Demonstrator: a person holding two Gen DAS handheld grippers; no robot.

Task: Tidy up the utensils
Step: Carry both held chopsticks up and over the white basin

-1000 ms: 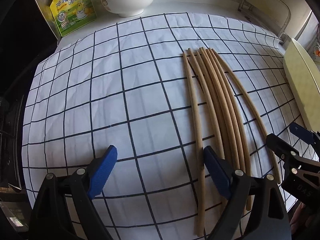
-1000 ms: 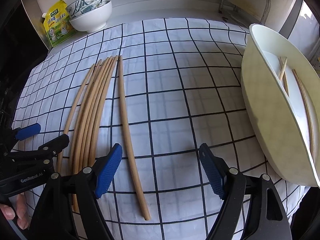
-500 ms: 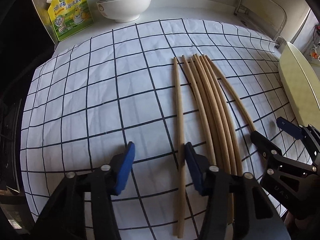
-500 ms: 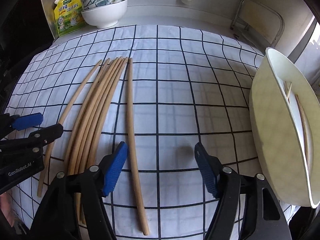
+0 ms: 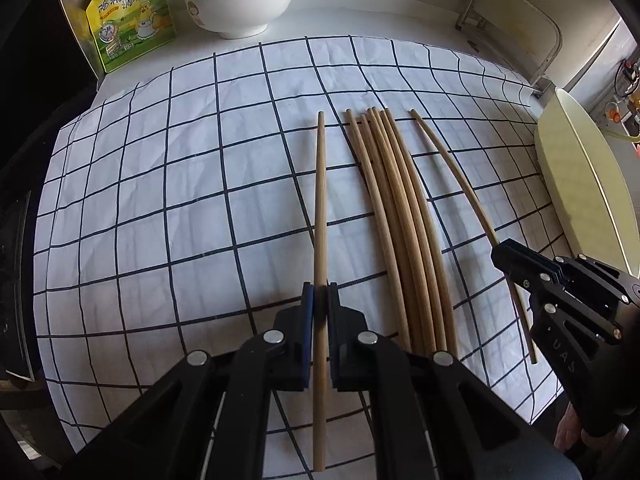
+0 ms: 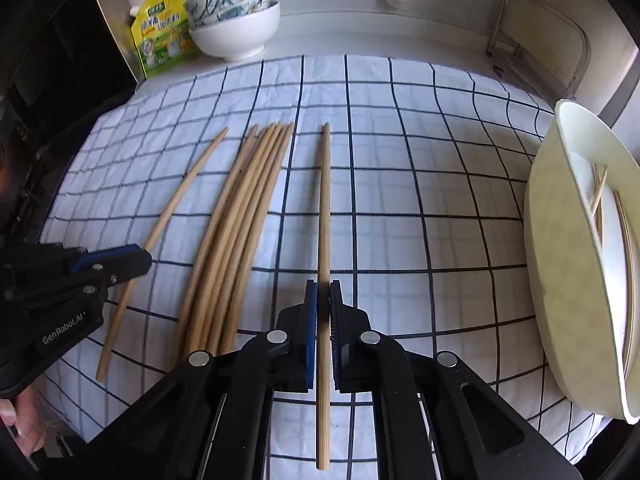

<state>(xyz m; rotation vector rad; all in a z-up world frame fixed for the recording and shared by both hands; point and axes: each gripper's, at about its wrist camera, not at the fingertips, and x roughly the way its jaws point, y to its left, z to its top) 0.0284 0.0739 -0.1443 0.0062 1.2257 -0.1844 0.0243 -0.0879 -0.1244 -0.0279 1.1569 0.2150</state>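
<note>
Jaws of the left gripper [image 5: 320,300] are clamping the leftmost chopstick [image 5: 320,208] and those of the right gripper [image 6: 323,294] the rightmost chopstick [image 6: 324,208], both sticks lying on the checked cloth [image 5: 160,220] over the table, either side of the loose bundle [image 5: 400,216]. Each grip is sitting toward the near end, so the long far end is risking sagging or swivelling on the lift, or snagging the cloth. The pale tray [image 6: 560,280] at right is holding a few chopsticks; the stacked bowls [image 6: 236,32] are standing at the back, contents unseen.
</note>
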